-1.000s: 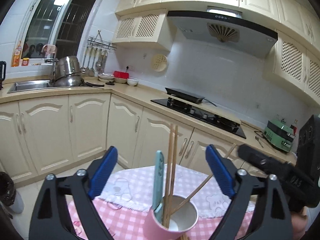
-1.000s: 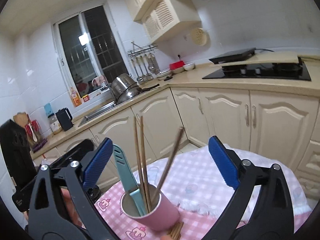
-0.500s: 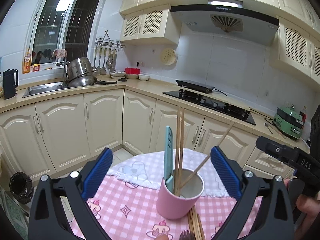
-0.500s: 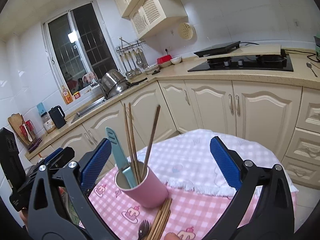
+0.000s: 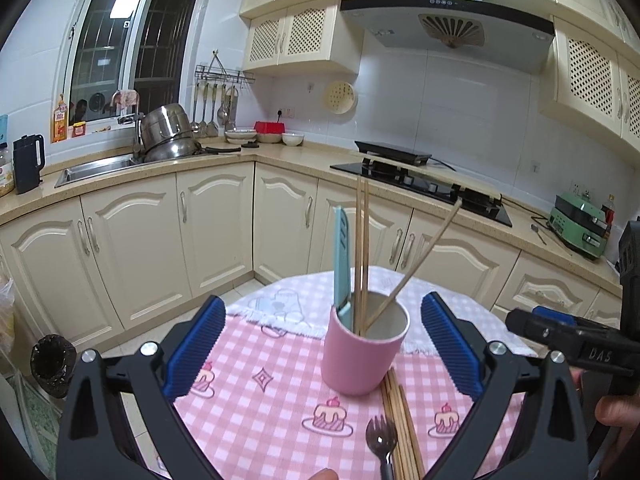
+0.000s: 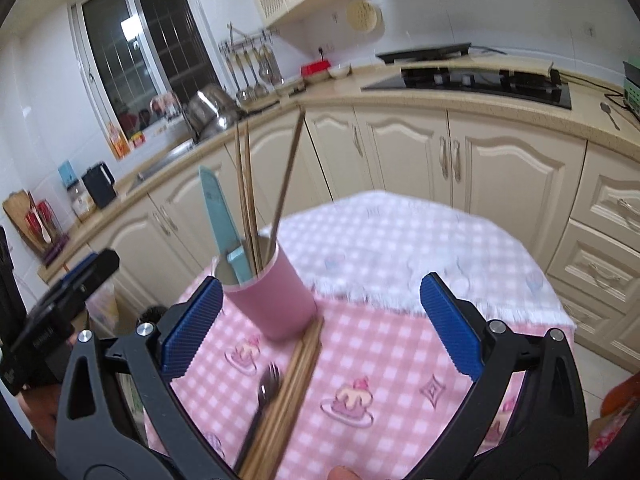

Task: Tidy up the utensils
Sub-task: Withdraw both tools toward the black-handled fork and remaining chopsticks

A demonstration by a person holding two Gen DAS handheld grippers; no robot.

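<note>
Two grippers are seen, both spread wide and empty. The left gripper [image 5: 322,344] is held above the near edge of the table [image 5: 248,420], its blue pads to either side of the pink cup [image 5: 362,350] without touching it. The right gripper [image 6: 320,326] is likewise held with jaws wide (nothing between the pads but tablecloth), the pink cup [image 6: 272,298] standing just inside its left pad.

The cup is set upright on the pink checked cloth. Inside it are noted a teal-handled utensil [image 5: 343,258], two upright chopsticks [image 5: 362,248] side by side, and one leaning chopstick [image 5: 420,264] tilted toward the stove side.

Beside the cup's base, flat on the cloth, a bundle of loose chopsticks [image 5: 400,424] is laid, one end touching or nearly touching the cup. A dark fork [image 5: 382,440] lies just beside the bundle, tines toward the cup. In the right wrist view both are blurred: loose chopsticks [image 6: 292,384], fork [image 6: 264,388].
</note>
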